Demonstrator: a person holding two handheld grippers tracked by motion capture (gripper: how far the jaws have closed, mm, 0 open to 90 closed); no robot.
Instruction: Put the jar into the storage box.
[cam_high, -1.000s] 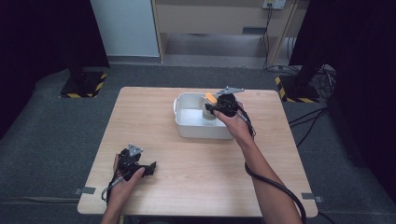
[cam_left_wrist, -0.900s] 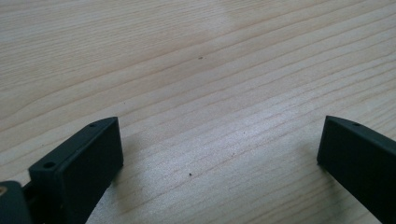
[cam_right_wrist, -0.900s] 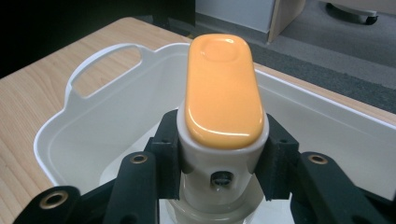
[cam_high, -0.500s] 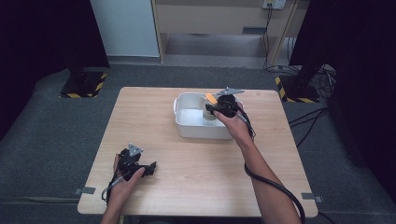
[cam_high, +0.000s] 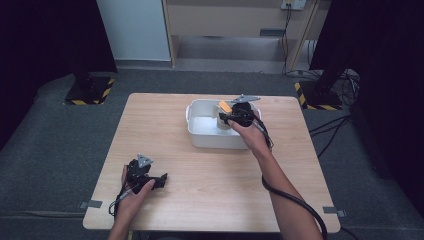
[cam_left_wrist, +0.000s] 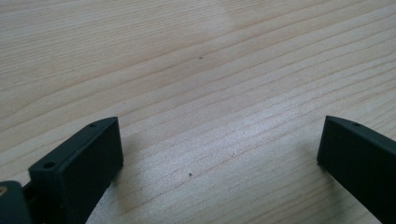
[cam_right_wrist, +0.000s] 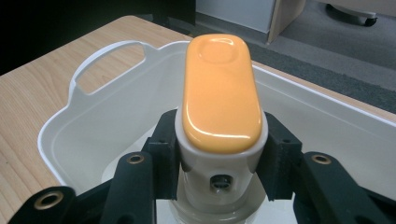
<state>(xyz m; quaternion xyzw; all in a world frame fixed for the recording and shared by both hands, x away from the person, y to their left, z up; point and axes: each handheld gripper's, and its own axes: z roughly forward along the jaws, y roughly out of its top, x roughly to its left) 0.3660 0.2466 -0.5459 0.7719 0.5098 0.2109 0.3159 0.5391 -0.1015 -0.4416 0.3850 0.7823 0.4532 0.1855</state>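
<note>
Two tools in the high view: right tool (cam_high: 226, 117) over the white tub (cam_high: 196, 135), left tool (cam_high: 159, 180) idle on the table (cam_high: 210, 200).
Left gripper view: jaws apart, empty.
Right gripper view: jaws clamped on the orange-capped bottle (cam_right_wrist: 222, 105) inside the tub; whether lifting or placing cannot be judged.

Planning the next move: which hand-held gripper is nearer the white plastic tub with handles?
Right. The right hand-held gripper is over the white plastic tub, clamping an orange-capped white bottle. The left hand-held gripper rests open on the wooden table, well short of it.
</note>
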